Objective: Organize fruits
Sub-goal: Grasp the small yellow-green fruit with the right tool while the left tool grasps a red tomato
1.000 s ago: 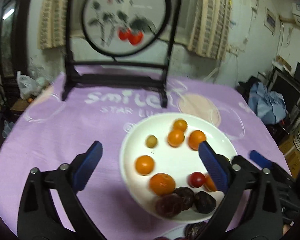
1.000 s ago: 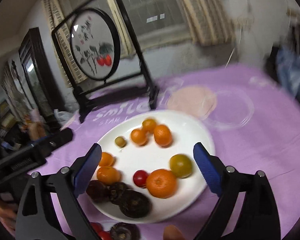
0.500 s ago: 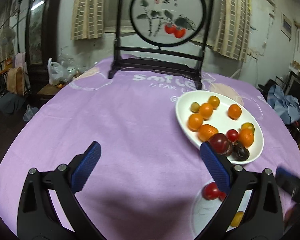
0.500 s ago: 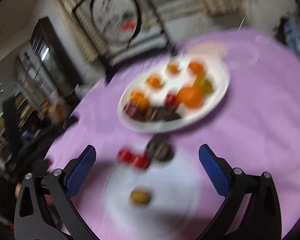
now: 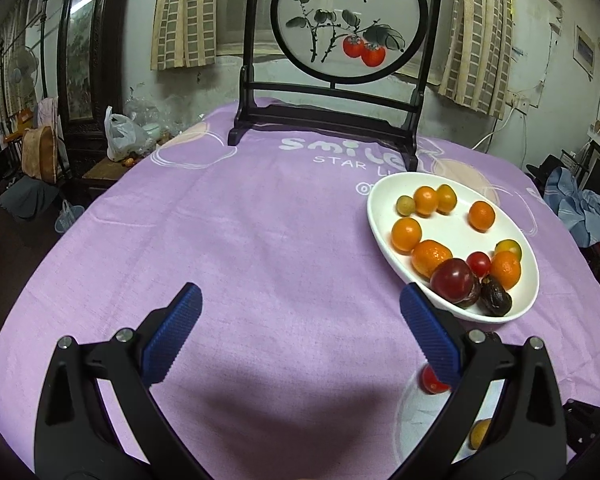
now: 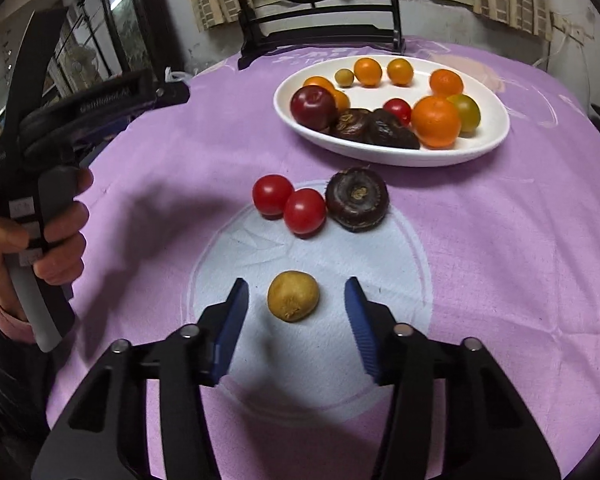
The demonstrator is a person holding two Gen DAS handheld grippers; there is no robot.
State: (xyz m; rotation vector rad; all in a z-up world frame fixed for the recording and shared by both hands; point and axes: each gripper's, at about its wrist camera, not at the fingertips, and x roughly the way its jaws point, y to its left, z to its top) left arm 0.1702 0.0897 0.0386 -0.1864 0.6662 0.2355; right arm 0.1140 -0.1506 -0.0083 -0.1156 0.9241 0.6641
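A small yellow-brown fruit [image 6: 293, 296] lies on a pale circle [image 6: 256, 248] printed on the purple cloth. My right gripper [image 6: 296, 282] stands around it, jaws closing, pads apart from its sides. Beyond it lie two red tomatoes [image 6: 272, 194] [image 6: 304, 211] and a dark round fruit [image 6: 357, 199]. A white plate [image 6: 380, 156] further back holds several oranges, a plum, dark fruits and a tomato. My left gripper [image 5: 300, 288] is open over bare cloth, left of the plate [image 5: 371, 216]. One tomato [image 5: 430, 382] and the yellow fruit [image 5: 480, 432] peek past its right finger.
A black-framed round screen [image 5: 348, 20] stands at the table's far edge. In the right wrist view a hand [image 6: 60, 236] holds the left gripper's handle at the left. Chairs, bags and clutter surround the round table; purple cloth [image 5: 240, 240] spreads left of the plate.
The left gripper swung left off the plate to bare cloth, then held still. The right gripper dropped from the plate to the loose fruits, and its jaws narrowed around the yellow-brown fruit.
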